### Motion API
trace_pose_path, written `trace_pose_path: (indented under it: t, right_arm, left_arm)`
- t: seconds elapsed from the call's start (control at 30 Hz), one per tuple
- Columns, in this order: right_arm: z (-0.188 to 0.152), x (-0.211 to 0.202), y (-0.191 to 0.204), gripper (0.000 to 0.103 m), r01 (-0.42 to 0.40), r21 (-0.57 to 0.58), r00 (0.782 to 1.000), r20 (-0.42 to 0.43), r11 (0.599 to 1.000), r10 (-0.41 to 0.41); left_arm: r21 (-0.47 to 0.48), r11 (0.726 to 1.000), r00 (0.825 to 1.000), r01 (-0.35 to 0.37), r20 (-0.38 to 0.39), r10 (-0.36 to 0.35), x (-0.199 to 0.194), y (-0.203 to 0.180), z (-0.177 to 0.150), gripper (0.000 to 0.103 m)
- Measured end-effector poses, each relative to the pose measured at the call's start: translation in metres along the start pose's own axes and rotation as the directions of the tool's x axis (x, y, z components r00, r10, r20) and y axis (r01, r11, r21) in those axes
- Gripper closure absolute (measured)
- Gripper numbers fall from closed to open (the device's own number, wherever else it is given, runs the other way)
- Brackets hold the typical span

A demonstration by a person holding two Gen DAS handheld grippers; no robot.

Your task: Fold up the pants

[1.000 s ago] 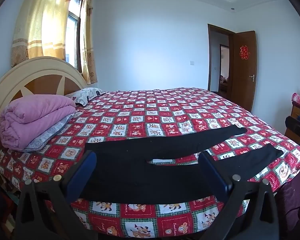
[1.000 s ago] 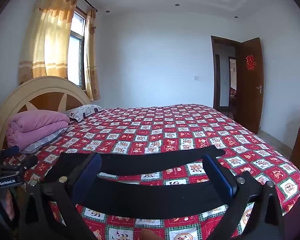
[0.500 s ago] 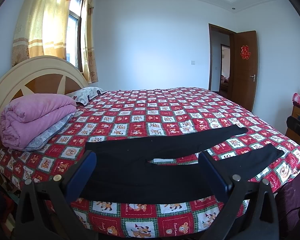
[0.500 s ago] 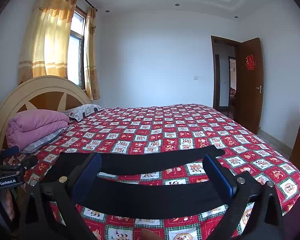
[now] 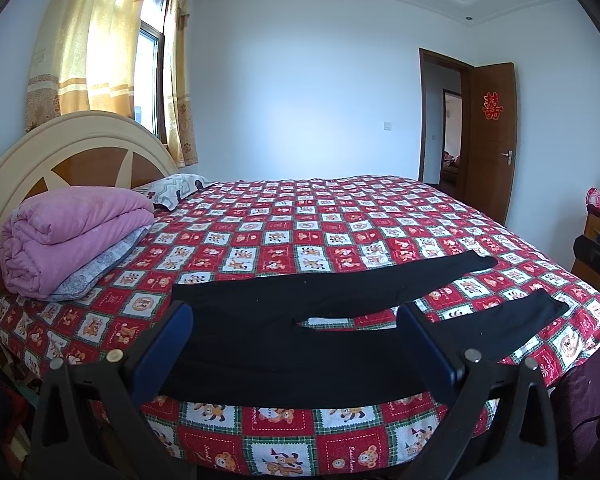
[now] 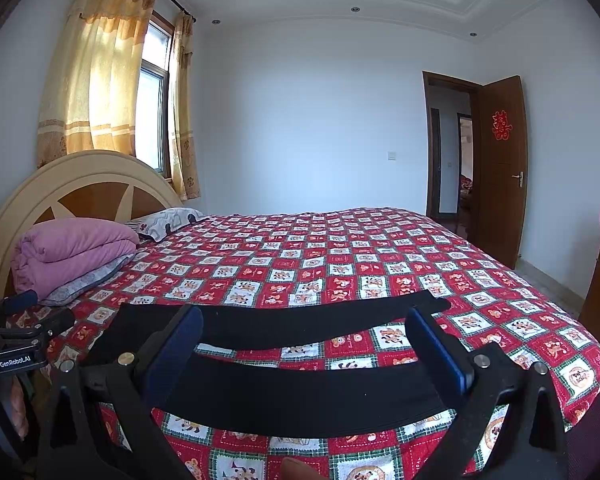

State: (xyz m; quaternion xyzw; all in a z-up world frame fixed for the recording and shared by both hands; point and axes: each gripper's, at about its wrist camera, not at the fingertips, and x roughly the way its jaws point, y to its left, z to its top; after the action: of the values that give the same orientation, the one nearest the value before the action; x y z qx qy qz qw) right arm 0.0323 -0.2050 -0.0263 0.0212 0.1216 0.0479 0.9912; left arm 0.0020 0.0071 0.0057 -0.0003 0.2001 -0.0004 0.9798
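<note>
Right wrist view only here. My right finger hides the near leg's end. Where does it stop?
Observer: The near leg's cuff lies flat on the bed, short of its edge, and reaches further right than the far cuff.
Operator: Where do the legs join?
Observer: The crotch shows about midway between the fingers of the left gripper in its own view.
Operator: Is that gripper holding anything?
Observer: No. It is open, with nothing clamped between its fingers.
</note>
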Motion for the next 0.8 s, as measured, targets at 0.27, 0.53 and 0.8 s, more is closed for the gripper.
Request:
trace_pose_path:
  t: [0.27,0.53,0.8]
  right_arm:
    - [-0.0015,0.0007,0.0002,0.001,0.0,0.0,1.0,-0.001,1.0,0.0]
    - [0.0007,-0.0014,0.0004,0.001,0.0,0.001,1.0,0.0,1.0,0.0]
    - [0.0003,-0.0012,0.0004,0.001,0.001,0.0,1.0,-0.001,1.0,-0.001]
  left_arm:
    - [0.0,1.0,1.0,0.0,-0.001,0.0,0.0005,0.0,-0.0016,0.0]
    - [-0.001,1.0,1.0,0.001,0.0,-0.001,0.0006,0.0002,-0.0018,0.0]
    - [-0.002,1.0,1.0,0.001,-0.001,-0.001,0.0005,0.0003,-0.0021,0.0]
